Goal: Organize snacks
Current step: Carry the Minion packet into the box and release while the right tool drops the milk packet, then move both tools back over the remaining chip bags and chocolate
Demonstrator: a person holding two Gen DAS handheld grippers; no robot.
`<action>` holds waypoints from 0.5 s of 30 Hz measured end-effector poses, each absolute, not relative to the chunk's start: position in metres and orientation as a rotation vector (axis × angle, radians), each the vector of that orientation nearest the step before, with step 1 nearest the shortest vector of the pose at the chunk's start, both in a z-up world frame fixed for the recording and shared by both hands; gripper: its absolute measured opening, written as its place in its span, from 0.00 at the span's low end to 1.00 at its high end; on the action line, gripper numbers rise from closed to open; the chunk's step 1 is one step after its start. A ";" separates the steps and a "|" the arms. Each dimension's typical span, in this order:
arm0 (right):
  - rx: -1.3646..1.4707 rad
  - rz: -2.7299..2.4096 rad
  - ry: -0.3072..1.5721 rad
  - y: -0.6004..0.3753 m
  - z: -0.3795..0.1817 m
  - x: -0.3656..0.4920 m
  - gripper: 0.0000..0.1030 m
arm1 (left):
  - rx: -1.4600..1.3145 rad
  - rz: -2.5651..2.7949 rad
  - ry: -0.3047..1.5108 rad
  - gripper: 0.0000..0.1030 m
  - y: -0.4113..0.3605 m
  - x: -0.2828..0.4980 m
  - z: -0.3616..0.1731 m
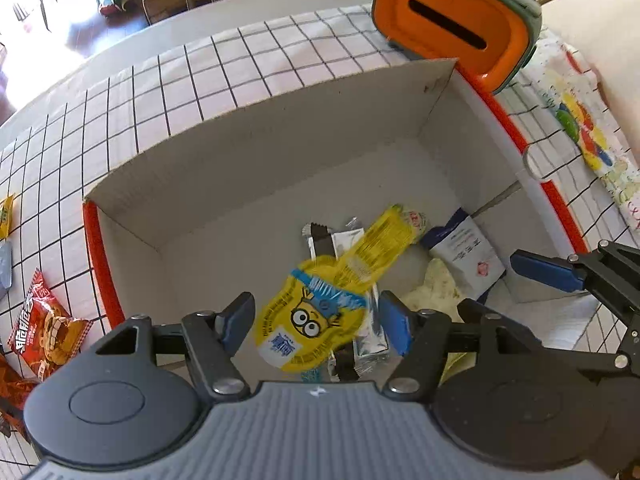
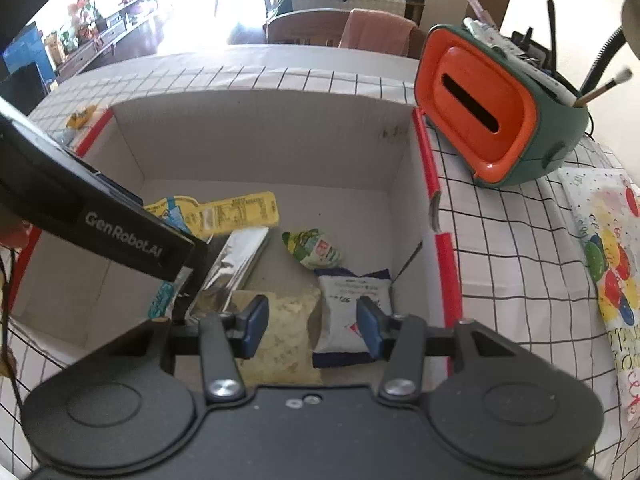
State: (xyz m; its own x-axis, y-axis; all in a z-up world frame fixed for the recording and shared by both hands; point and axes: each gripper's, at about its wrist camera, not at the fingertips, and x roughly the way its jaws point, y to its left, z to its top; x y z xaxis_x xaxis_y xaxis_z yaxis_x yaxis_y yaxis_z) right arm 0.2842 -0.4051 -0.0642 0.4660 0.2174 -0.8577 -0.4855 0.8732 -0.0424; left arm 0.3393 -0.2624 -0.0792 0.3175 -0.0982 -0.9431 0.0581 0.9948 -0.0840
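Counter (image 1: 280,48): lying under a white cloth with a black grid; bare cloth is showing on the far side of the box and along its left.
Box (image 1: 248,168): sitting open-topped on the counter, pale cardboard walls standing upright, red trim running along the left and right rims; the far half of its floor is lying bare, the snacks are crowding the near half.
Tissue holder (image 1: 456,24): orange face with a dark slot, standing just beyond the box's far right corner; brushes are sticking up behind it.
Left tool (image 1: 316,320): hanging over the box's near half, pointing steeply down, its blue pads standing spread; no pad is touching the packet.
Yellow cartoon packet (image 1: 316,312): lying blurred between the left tool's pads, free of both, resting over silver wrappers on the box floor.
Right tool (image 2: 312,326): hovering over the box's near right part, its pads standing partly apart and pinching nothing.
White and blue pouch (image 2: 352,304): lying on the box floor by the right wall, showing just beyond the right tool's right pad.
Pale crumbly packet (image 2: 284,332): lying on the floor beside the pouch, showing between the right tool's pads.
Red snack bag (image 1: 44,328): lying on the cloth outside the box's left wall, well apart from both tools.
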 end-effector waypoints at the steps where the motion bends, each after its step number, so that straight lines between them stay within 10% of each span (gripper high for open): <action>1: -0.289 0.439 0.995 -0.407 -0.062 0.283 0.46 | -0.039 -0.102 1.233 0.69 -0.261 0.336 -0.076; 15: -0.210 0.477 0.876 -0.418 -0.017 0.254 0.56 | -0.032 -0.161 1.033 0.71 -0.254 0.294 -0.030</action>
State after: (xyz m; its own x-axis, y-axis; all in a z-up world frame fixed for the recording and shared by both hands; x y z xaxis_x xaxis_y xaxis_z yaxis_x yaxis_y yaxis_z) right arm 0.2540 -0.4178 -0.0172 0.5439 0.3149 -0.7778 -0.4831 0.8754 0.0166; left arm 0.2939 -0.2542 -0.0300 0.5016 -0.1483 -0.8523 0.1182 0.9877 -0.1023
